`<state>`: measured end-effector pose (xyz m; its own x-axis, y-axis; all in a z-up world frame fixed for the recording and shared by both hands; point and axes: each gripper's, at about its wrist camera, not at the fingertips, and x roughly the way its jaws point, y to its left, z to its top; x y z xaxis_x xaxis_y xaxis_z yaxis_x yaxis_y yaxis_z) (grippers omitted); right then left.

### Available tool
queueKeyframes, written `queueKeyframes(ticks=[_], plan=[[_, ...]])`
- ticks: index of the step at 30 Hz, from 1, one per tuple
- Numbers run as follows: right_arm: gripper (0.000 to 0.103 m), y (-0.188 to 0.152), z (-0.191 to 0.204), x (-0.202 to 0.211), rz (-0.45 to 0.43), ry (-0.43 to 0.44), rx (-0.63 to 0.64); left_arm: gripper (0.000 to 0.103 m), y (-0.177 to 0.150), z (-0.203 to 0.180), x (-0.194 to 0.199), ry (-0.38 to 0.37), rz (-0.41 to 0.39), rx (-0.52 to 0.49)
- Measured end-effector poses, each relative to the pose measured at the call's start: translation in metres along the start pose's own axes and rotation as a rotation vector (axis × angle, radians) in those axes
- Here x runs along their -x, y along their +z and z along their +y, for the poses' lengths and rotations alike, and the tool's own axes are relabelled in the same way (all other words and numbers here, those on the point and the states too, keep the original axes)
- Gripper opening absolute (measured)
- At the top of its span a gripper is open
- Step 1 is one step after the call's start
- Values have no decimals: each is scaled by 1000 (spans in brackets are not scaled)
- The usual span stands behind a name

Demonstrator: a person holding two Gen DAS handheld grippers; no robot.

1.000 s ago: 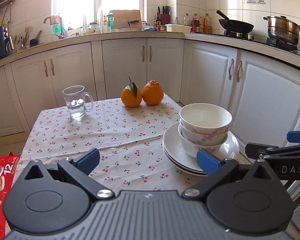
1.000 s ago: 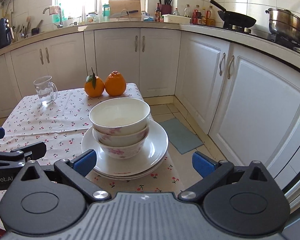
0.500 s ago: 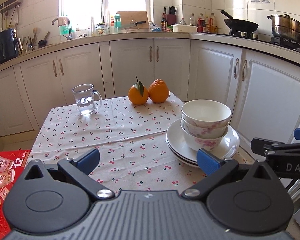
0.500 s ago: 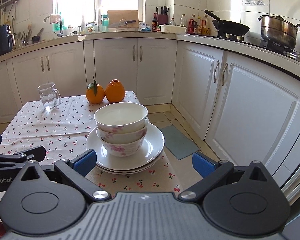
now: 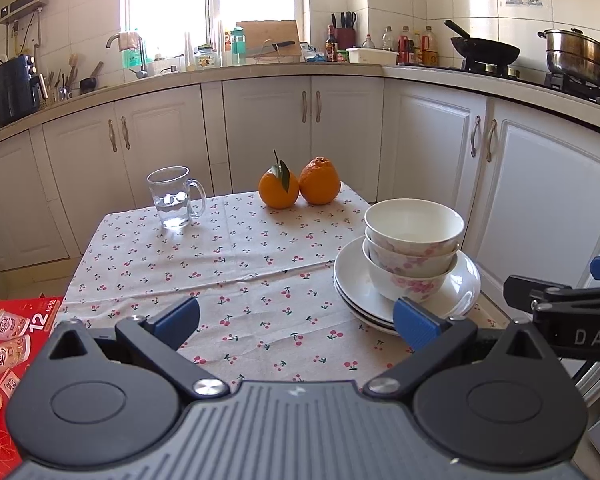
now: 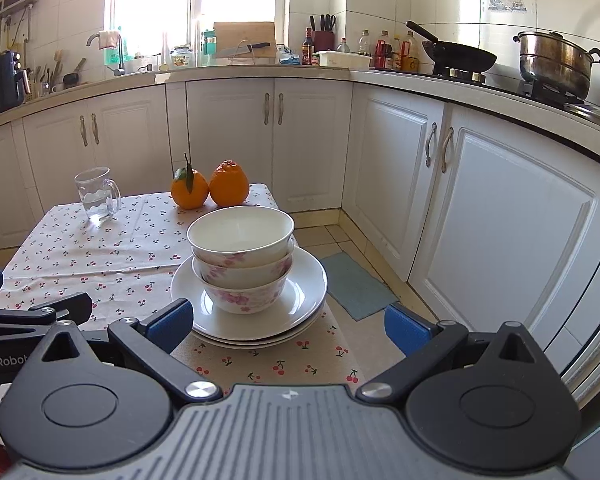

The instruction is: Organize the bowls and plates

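Three bowls (image 5: 414,252), nested one inside another, sit on a stack of plates (image 5: 466,280) at the right edge of the table (image 5: 228,256), seen from the left wrist. Bowls white, pink floral print on the outer walls of the lower two; top bowl's inside plain, nothing in it. Plates plain white, shallow; at least two rims show. Cloth cream with a cherry print. Left gripper (image 5: 296,318) low over the near cloth, jaws wide apart, nothing between them. Right blue fingertip (image 5: 414,322) overlaps the near plate rim in view; contact cannot be judged. Glass mug (image 5: 174,196) with some water at far left, two oranges (image 5: 298,186) touching at the far edge.

Right wrist view: same stack (image 6: 249,280) just ahead, left of centre, near the table's right edge. Right gripper (image 6: 288,324) spread wide, holding nothing; left fingertip (image 6: 170,320) beside the plate rim, right one over the floor.
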<state>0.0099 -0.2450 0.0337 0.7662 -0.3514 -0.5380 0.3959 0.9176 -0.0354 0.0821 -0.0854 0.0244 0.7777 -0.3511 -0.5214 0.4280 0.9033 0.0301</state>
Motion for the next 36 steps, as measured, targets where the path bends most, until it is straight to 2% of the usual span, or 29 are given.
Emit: queueKeyframes(ticks=[36], plan=[[103, 1, 1, 2, -10, -5, 12, 102, 1, -1, -2, 1, 5, 5]])
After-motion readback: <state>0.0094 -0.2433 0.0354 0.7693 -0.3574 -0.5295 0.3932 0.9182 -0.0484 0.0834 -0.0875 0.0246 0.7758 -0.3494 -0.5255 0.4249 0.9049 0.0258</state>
